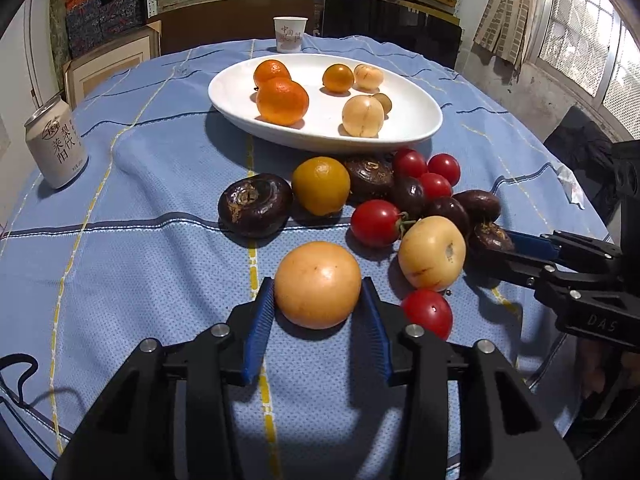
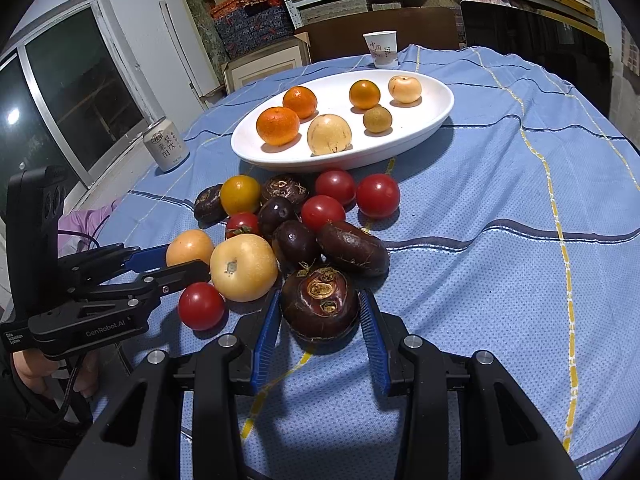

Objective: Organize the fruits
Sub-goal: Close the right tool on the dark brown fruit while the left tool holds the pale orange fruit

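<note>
My left gripper [image 1: 317, 280] is shut on a pale orange round fruit [image 1: 318, 296] that rests on the blue cloth, with both blue pads against its sides. My right gripper [image 2: 320, 294] is shut on a dark brown water chestnut [image 2: 320, 308] at the near edge of the pile. Beside them lie a pale yellow fruit [image 1: 432, 252], red cherry tomatoes [image 1: 376, 222], more water chestnuts [image 1: 256, 204] and a yellow-orange fruit [image 1: 320, 184]. Behind the pile, the white oval plate [image 1: 228, 92] holds two tangerines [image 1: 282, 100], a small orange fruit, two pale fruits and a small brown one.
A drink can [image 1: 56, 146] stands at the left of the round table and a paper cup [image 1: 290, 34] at its far edge. Shelves with boxes fill the back wall. A hand [image 2: 32, 372] holds the left gripper's handle.
</note>
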Demonstrator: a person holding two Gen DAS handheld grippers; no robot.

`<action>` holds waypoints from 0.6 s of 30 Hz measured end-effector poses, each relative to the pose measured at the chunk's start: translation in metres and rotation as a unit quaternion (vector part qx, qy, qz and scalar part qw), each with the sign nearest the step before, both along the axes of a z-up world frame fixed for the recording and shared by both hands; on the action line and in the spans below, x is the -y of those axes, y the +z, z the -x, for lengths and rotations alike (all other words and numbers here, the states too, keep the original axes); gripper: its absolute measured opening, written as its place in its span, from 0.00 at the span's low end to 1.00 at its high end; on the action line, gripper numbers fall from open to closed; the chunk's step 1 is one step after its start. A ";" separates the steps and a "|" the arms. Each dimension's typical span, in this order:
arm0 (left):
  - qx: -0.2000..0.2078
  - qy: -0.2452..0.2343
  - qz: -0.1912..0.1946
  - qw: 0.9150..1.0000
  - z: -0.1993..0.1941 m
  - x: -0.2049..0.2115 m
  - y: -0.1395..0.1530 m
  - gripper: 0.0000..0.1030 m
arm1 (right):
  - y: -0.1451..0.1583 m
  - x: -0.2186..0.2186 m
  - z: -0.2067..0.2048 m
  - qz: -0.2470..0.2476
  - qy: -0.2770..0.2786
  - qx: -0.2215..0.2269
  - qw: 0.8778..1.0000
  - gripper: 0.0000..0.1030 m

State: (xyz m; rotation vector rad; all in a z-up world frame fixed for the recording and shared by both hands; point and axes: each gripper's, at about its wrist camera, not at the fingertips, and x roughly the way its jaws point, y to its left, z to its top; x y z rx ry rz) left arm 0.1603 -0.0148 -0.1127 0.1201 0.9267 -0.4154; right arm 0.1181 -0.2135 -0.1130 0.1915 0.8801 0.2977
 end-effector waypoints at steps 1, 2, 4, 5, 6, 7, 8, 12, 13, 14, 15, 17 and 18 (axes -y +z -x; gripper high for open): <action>0.001 0.001 0.002 1.000 0.000 -0.001 0.000 0.40 | 0.000 0.000 0.000 0.000 0.000 0.000 1.000 0.39; 0.002 0.001 0.003 1.000 0.000 -0.001 0.001 0.40 | 0.000 0.000 0.000 0.000 0.000 0.000 1.000 0.39; 0.005 0.002 0.005 1.000 0.001 -0.002 0.002 0.40 | 0.000 0.000 0.000 0.000 0.000 0.000 1.000 0.39; 0.007 0.003 0.006 1.000 0.002 -0.002 0.002 0.40 | 0.000 0.000 0.000 0.000 0.000 0.000 1.000 0.39; 0.008 0.003 0.006 1.000 0.002 -0.002 0.003 0.40 | 0.000 0.000 0.000 0.000 0.000 0.000 1.000 0.39; 0.009 0.003 0.007 1.000 0.003 -0.002 0.003 0.40 | 0.000 0.000 0.000 0.000 0.000 0.001 1.000 0.39; 0.010 0.003 0.008 1.000 0.003 -0.002 0.003 0.40 | 0.000 0.000 0.000 0.000 0.000 0.001 1.000 0.39; 0.015 0.003 0.007 1.000 0.006 -0.001 0.005 0.40 | 0.003 0.001 0.000 0.002 -0.001 0.005 1.000 0.39; 0.016 0.003 0.006 1.000 0.006 -0.001 0.005 0.40 | 0.003 0.001 0.000 0.003 -0.001 0.005 1.000 0.39; 0.017 0.003 0.006 1.000 0.007 0.000 0.005 0.40 | 0.004 0.002 0.001 0.004 -0.001 0.006 1.000 0.39; 0.018 0.003 0.005 1.000 0.007 0.000 0.005 0.40 | 0.004 0.002 0.001 0.004 -0.001 0.006 1.000 0.39; 0.018 0.004 0.005 1.000 0.008 -0.001 0.005 0.40 | 0.004 0.001 0.002 0.004 -0.001 0.007 1.000 0.39; 0.019 0.004 0.005 1.000 0.008 -0.001 0.006 0.40 | 0.004 0.001 0.002 0.004 -0.001 0.007 1.000 0.39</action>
